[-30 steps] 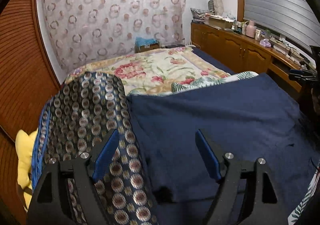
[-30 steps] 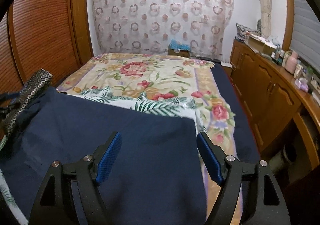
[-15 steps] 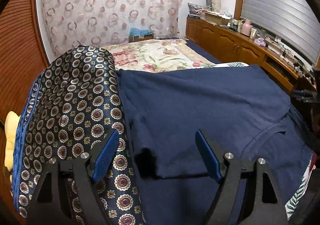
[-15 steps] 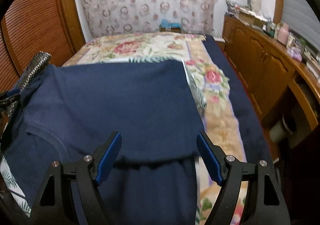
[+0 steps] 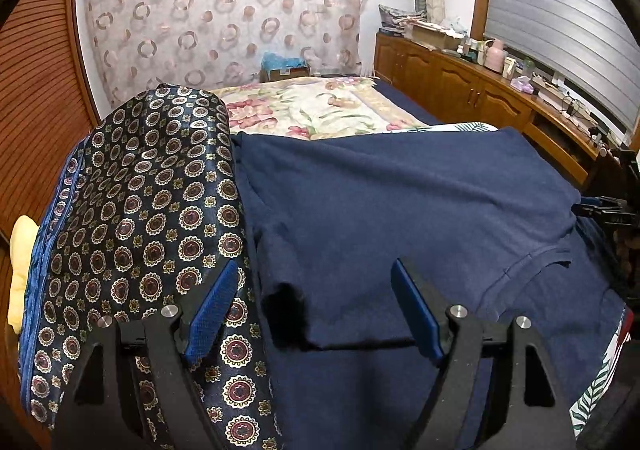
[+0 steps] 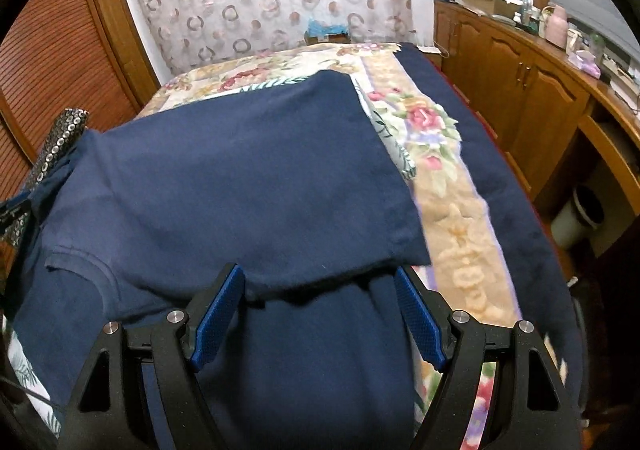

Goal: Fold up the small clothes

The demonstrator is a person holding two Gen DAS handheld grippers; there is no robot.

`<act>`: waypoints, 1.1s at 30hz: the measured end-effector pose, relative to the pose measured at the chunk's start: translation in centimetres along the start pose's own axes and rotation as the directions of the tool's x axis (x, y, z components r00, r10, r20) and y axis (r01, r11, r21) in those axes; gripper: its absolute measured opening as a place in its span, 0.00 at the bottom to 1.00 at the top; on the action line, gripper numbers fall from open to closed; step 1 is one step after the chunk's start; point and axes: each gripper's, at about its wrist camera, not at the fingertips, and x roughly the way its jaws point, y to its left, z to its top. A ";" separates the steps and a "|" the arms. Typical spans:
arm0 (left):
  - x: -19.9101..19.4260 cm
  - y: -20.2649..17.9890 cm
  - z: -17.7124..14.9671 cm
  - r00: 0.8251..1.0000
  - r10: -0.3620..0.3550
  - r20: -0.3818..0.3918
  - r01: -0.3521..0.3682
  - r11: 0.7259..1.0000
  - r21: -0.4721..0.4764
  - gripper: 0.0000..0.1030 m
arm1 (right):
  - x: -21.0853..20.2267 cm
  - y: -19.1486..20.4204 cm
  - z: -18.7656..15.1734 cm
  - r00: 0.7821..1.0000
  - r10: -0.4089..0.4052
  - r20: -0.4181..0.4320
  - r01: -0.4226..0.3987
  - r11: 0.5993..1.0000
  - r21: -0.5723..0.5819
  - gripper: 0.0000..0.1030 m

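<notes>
A navy blue t-shirt [image 5: 400, 202] lies on the bed, its far half folded over toward me so the folded edge crosses between both sets of fingers. Its collar [image 5: 528, 262] shows at the right in the left wrist view. The shirt also fills the right wrist view [image 6: 248, 186]. My left gripper [image 5: 316, 302] is open and empty just above the folded edge near the shirt's left side. My right gripper [image 6: 320, 302] is open and empty above the folded edge near the shirt's right side.
A dark patterned silky garment [image 5: 140, 218] lies beside the shirt on the left, with a yellow cloth [image 5: 22, 274] beyond it. The floral bedspread [image 6: 432, 138] extends behind. Wooden cabinets [image 6: 520, 90] with clutter stand along the right; a slatted wooden door [image 6: 52, 62] stands at the left.
Both grippers have drawn back toward me and lowered. The shirt's far half now lies folded over the near half. Both grippers stay open.
</notes>
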 end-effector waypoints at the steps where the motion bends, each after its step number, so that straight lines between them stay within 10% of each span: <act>1: 0.0 0.0 0.0 1.000 -0.004 0.000 0.004 1.000 -0.002 0.77 | 0.3 0.2 0.1 1.000 -0.005 0.002 0.005 1.000 -0.009 0.76; 8: -0.6 0.2 -0.3 1.000 -0.003 0.002 0.003 1.000 -0.009 0.77 | 1.3 0.2 -0.3 0.999 -0.035 0.022 0.036 0.999 -0.036 0.76; 13: -0.8 0.1 -0.7 1.000 -0.024 -0.005 0.024 1.000 -0.009 0.52 | 1.3 1.0 -0.5 0.999 -0.050 0.022 0.051 0.998 -0.047 0.76; 22: 0.7 0.2 -0.4 0.997 0.046 -0.054 -0.045 0.999 0.015 0.35 | 1.3 1.2 -0.4 0.998 -0.063 0.020 0.064 0.996 -0.054 0.76; 33: 0.7 -0.3 0.8 0.997 0.068 -0.030 -0.066 0.996 0.058 0.07 | 0.5 2.6 0.3 0.997 -0.059 0.044 0.065 0.987 -0.149 0.08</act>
